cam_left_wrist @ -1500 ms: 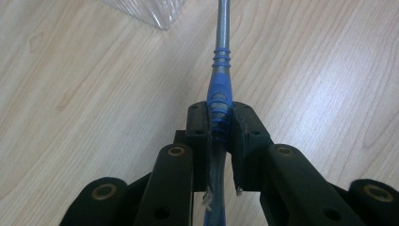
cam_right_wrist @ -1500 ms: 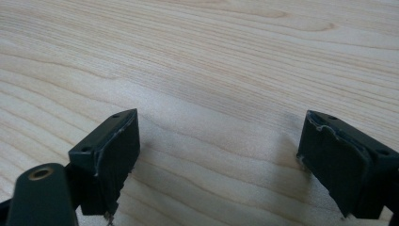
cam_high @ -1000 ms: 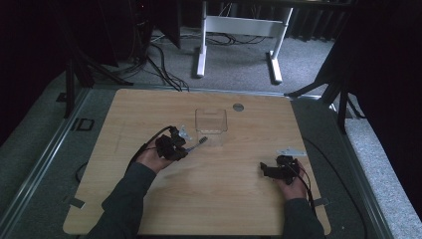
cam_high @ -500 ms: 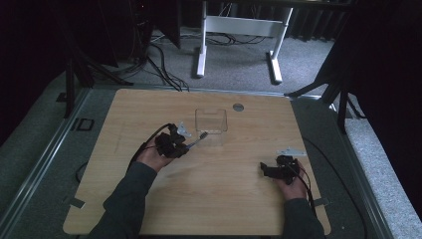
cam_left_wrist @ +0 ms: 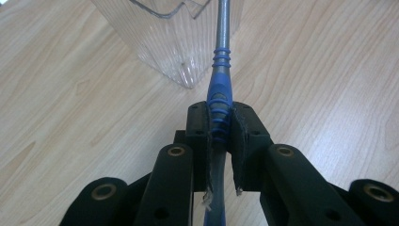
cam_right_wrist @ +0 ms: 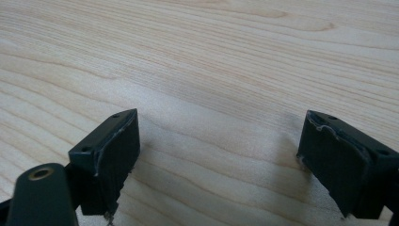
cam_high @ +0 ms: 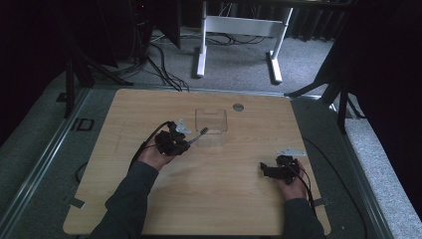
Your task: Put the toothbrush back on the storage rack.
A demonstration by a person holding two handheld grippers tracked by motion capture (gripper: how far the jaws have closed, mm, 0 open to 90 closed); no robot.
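High view: the left hand-held gripper pinches a blue-handled tool just beside the clear container on the desk; the right hand-held gripper rests well apart, empty.

Left gripper view: its jaws are pressed onto the tool's blue handle, the metal shaft running up against the container.

Right gripper view: the jaws are spread wide over bare desk.

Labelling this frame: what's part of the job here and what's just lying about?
In the job:
- left gripper, shut on the blue-handled tool
- clear plastic container, just past the tool's metal tip

Lying about:
- right gripper, open and holding nothing, low over the wooden table
- round grey disc near the table's far edge
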